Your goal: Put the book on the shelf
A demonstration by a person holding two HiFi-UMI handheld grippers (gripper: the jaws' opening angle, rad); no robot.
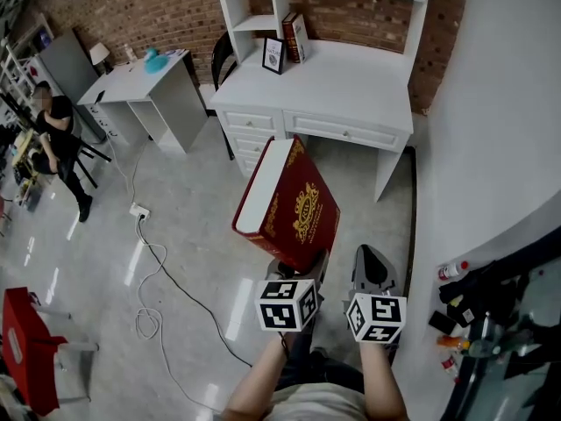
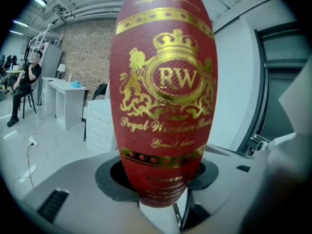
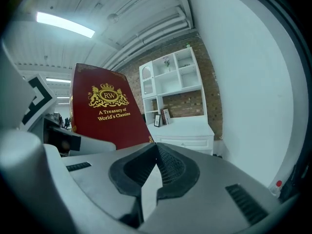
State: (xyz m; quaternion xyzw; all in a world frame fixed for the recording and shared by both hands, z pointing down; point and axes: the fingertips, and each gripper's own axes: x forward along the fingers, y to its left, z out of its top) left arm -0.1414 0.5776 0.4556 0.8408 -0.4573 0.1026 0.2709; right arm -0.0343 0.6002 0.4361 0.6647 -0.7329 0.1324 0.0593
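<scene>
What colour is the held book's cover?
The book is dark red with a gold crest and lettering, clearest in the left gripper view.

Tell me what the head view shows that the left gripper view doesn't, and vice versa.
Head view only: the shelf over the white desk and the books standing on it. Left gripper view only: the left gripper close up, jaws clamped on the red book. Both: that book, the person at far left, the brick wall.
</scene>
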